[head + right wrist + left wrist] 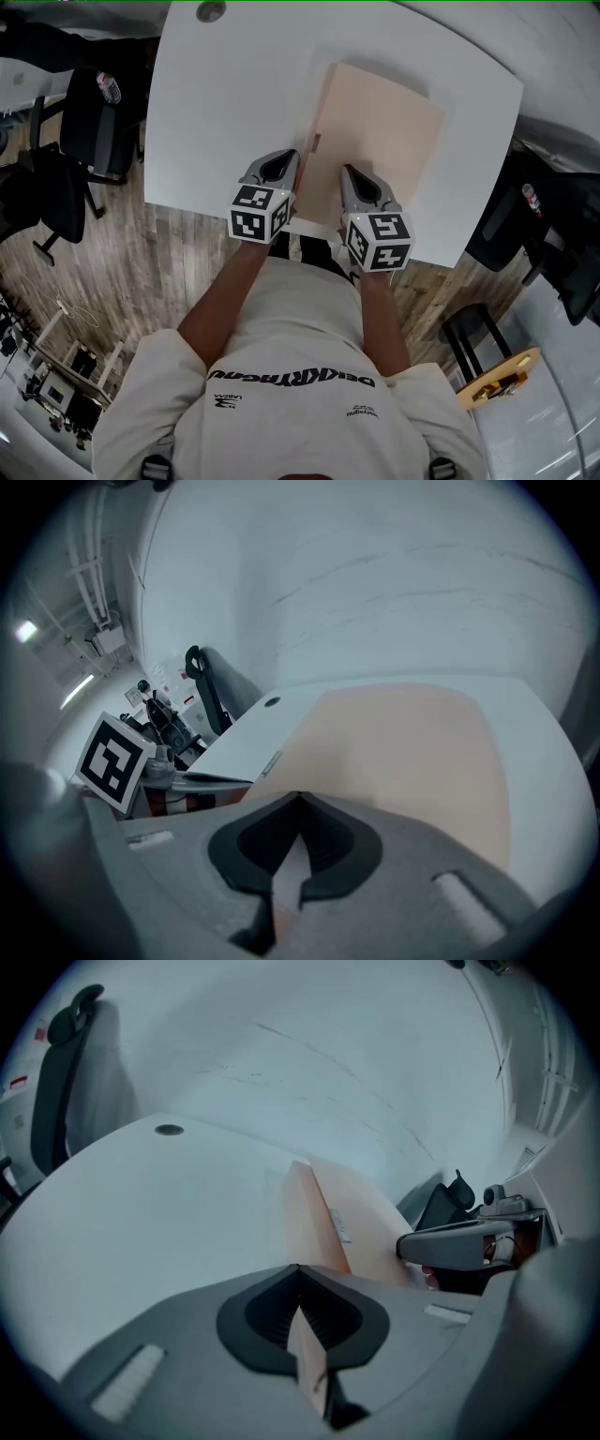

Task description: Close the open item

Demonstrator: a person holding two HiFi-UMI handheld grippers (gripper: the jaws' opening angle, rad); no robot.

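Along the near edge of the white tabletop [234, 94], the head view shows the flat pale-peach cardboard box [375, 141]. The left gripper [284, 161] is at its near-left corner and the right gripper [354, 178] at its near edge, one per side, probably so the cover comes down level.

In the left gripper view, the fingers [255, 1312] are pinched on a thin peach flap edge [305, 1358] (the box's side rises just beyond).

In the right gripper view, the fingers [242, 841] are likewise clamped on a thin pale strip [286, 869], with the box's broad top ahead. I cannot tell how far shut it is.
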